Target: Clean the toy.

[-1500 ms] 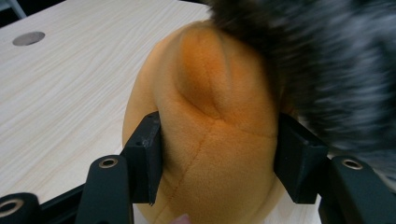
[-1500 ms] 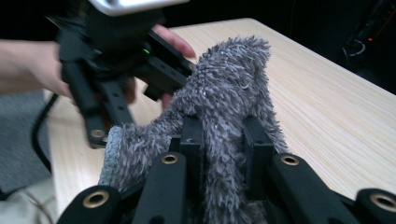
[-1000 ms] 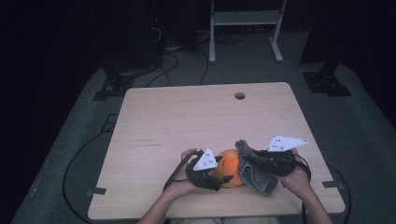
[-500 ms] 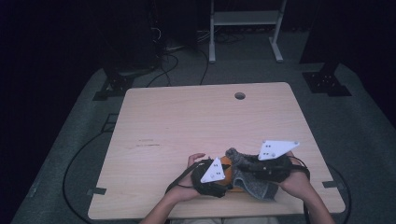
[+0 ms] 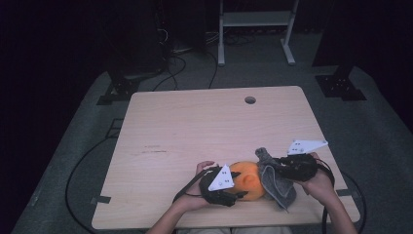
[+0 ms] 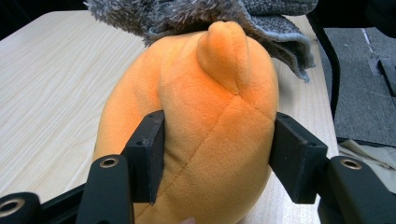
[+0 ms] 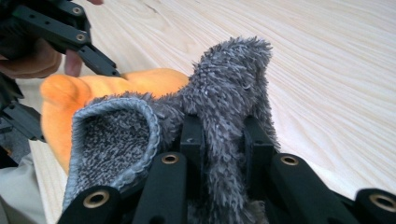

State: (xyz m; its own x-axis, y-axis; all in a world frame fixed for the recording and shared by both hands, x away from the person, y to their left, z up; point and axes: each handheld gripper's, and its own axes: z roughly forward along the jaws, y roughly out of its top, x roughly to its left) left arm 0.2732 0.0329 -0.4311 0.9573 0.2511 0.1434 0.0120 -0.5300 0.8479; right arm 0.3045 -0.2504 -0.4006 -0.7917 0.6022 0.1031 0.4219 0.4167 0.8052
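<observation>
Plush orange toy (image 6: 205, 135), light and squashy, bulges between the clamping left gripper (image 6: 217, 154); beside it the right gripper (image 7: 224, 140) pinches the limp grey cloth (image 7: 229, 88).

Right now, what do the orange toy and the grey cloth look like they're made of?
Orange toy: soft plush, short velvety pile, with stitched seams; it dents between the left gripper's pads, so probably stuffed.
Grey cloth: shaggy microfibre or chenille by its long fuzzy fibres, with a flatter knit-looking underside and a stitched edge.

Broad bare table (image 5: 204, 126) beyond, orange plush (image 5: 249, 180) and grey cloth (image 5: 275, 183) crowding near edge
</observation>
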